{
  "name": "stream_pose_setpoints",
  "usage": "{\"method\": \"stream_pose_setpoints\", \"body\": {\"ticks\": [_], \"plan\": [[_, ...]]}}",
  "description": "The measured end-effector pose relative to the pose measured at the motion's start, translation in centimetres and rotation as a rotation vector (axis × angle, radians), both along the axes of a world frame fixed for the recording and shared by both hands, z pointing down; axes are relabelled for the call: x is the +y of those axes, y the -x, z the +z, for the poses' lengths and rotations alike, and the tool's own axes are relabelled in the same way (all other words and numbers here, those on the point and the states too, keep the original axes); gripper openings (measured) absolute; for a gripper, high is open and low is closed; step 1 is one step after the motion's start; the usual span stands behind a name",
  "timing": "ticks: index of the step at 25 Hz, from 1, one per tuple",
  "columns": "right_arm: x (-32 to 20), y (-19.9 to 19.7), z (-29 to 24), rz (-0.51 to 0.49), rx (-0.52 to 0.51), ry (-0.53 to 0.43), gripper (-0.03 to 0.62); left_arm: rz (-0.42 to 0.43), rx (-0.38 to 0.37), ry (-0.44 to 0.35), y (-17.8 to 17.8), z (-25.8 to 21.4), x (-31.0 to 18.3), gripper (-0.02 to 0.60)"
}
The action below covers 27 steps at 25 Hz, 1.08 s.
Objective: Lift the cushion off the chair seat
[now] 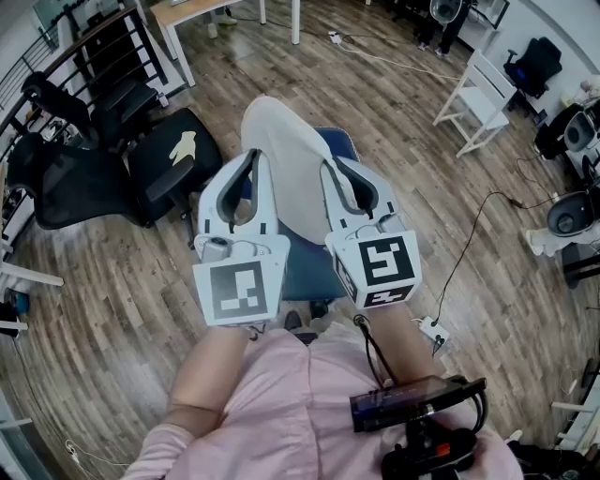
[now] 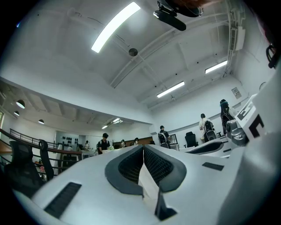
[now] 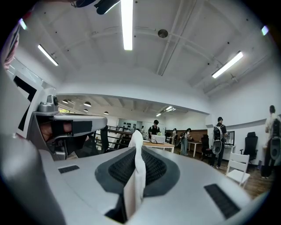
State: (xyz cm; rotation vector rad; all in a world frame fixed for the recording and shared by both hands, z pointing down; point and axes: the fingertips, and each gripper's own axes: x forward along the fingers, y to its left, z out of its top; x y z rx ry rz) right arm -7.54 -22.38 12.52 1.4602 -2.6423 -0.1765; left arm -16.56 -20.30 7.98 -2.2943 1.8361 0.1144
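Note:
A cream cushion [image 1: 286, 159] hangs tilted in the air over the blue chair seat [image 1: 307, 267], held up by both grippers. My left gripper [image 1: 253, 161] is shut on the cushion's left edge and my right gripper [image 1: 329, 171] is shut on its right edge. In the left gripper view a thin white fold of cushion [image 2: 148, 183] is pinched between the dark pads of the left gripper [image 2: 143, 153]. In the right gripper view a thicker white fold of cushion [image 3: 136, 176] sticks up between the pads of the right gripper [image 3: 137, 154]. Both gripper cameras point up at the ceiling.
Two black office chairs [image 1: 173, 155] [image 1: 56, 183] stand to the left on the wooden floor. A white chair [image 1: 480, 94] stands at the right, a white table [image 1: 187, 14] at the back. A cable and power strip [image 1: 433, 330] lie at the right. People stand far off.

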Motion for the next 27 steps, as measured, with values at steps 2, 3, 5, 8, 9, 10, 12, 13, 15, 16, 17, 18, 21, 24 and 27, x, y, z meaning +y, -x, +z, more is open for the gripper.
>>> {"method": "stream_pose_setpoints", "body": {"ticks": [2,3,5,8,9,10,12,13,15,16,17,18,21,24,27], "plan": [[-0.05,-0.12,-0.02,0.011,0.002,-0.009,0.032,0.004,-0.002,0.002,0.02,0.17,-0.10,0.014],[-0.10,-0.18,0.02,0.015,0.004,-0.010,0.031,0.007,-0.001,0.003,0.00,0.26,-0.17,0.014],[-0.16,-0.29,0.13,0.020,0.003,-0.010,0.031,0.011,0.000,0.006,-0.08,0.42,-0.26,0.014],[-0.14,-0.48,0.07,0.024,0.000,-0.013,0.031,0.014,0.001,0.009,-0.23,0.48,-0.29,0.015],[-0.13,-0.49,0.01,0.025,0.000,-0.014,0.031,0.014,0.001,0.009,-0.21,0.46,-0.30,0.014],[-0.11,-0.45,-0.03,0.026,0.001,-0.016,0.031,0.015,0.001,0.007,-0.16,0.43,-0.31,0.014],[-0.10,-0.28,-0.15,0.028,0.002,-0.020,0.031,0.018,0.001,0.002,0.00,0.33,-0.37,0.014],[-0.12,-0.18,-0.23,0.029,0.003,-0.022,0.031,0.020,0.001,0.000,0.07,0.26,-0.42,0.014],[-0.19,-0.06,-0.34,0.031,0.005,-0.026,0.031,0.022,0.000,-0.003,0.14,0.18,-0.51,0.014],[-0.20,-0.02,-0.36,0.031,0.006,-0.027,0.031,0.023,0.002,-0.002,0.16,0.21,-0.55,0.014],[-0.21,0.00,-0.34,0.032,0.007,-0.028,0.031,0.023,0.002,-0.001,0.18,0.27,-0.57,0.014],[-0.24,0.01,-0.31,0.033,0.008,-0.027,0.031,0.024,0.002,0.000,0.20,0.33,-0.61,0.014],[-0.33,-0.04,-0.26,0.037,0.009,-0.026,0.031,0.027,0.000,-0.001,0.18,0.40,-0.74,0.014],[-0.33,-0.01,-0.20,0.038,0.007,-0.028,0.031,0.028,0.003,-0.001,0.20,0.49,-0.83,0.014],[-0.34,0.25,-0.04,0.037,0.007,-0.029,0.031,0.028,0.006,0.001,0.42,0.64,-0.90,0.014]]}}
